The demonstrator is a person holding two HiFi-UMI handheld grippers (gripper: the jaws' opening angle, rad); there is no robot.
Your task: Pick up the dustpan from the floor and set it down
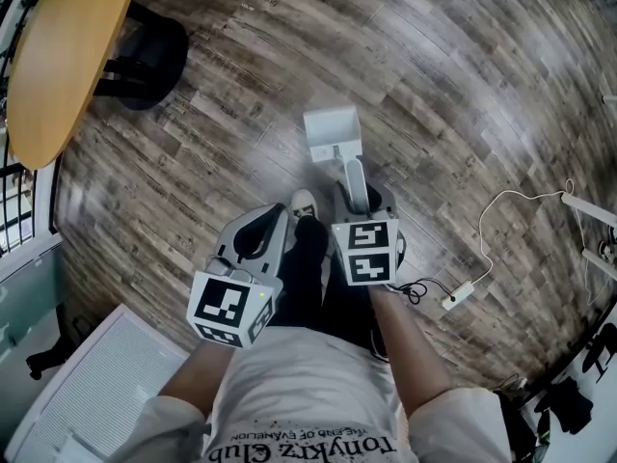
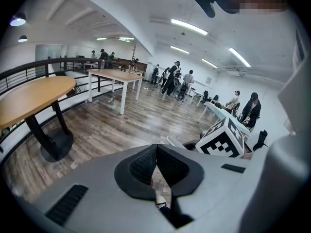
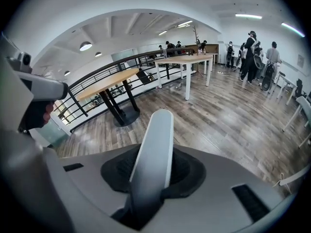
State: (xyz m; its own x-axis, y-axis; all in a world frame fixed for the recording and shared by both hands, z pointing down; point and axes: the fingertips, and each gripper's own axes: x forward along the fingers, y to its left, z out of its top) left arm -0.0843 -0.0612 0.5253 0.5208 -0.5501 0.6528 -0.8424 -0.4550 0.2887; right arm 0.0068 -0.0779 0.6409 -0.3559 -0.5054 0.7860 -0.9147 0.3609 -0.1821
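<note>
The white dustpan lies on the wood floor just ahead of my feet, its pan pointing away. Its long handle runs back into my right gripper. In the right gripper view the handle stands up between the black pads, and the right gripper is shut on it. My left gripper hangs beside it on the left, apart from the dustpan. In the left gripper view the left gripper is shut, its pads meeting with nothing between them.
A round wooden table with a black base stands at the upper left. A white cable with a plug block lies on the floor to the right. A white panel is at the lower left. My shoe sits between the grippers.
</note>
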